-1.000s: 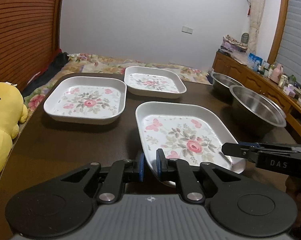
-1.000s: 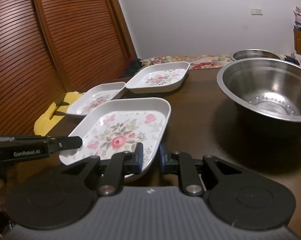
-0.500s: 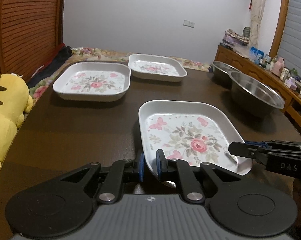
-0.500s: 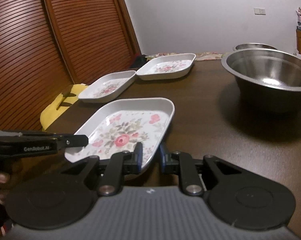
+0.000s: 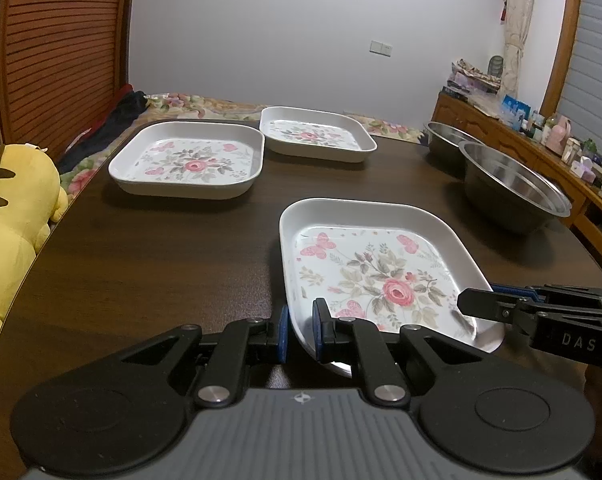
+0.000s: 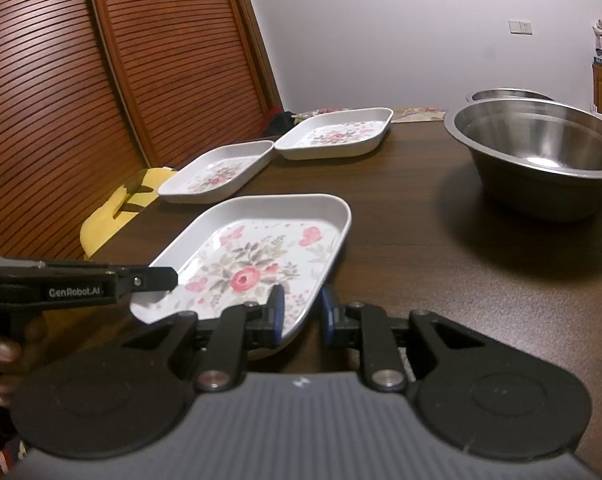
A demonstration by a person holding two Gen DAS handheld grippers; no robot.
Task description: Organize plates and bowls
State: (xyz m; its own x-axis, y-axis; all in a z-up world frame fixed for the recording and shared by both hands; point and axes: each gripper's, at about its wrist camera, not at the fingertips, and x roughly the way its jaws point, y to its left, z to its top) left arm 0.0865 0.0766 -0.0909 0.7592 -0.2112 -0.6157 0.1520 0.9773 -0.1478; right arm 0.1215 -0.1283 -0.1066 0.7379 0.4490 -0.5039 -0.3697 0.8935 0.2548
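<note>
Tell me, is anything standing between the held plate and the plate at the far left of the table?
Nothing visible does. Both tools, left and right, grip the near plate by its rim. Only bare table lies between it and the far-left plate. The bowls stand off to the right.

White wall [image 5: 301, 32], slatted wooden doors [image 6: 101, 80]

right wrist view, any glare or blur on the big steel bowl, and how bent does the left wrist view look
Right wrist view: the large steel bowl shows a bright reflection inside and casts a dark shadow on the table; the right gripper body looks soft. Left wrist view: fisheye bows the louvred door and window frame; the nearest floral tray is sharp.
</note>
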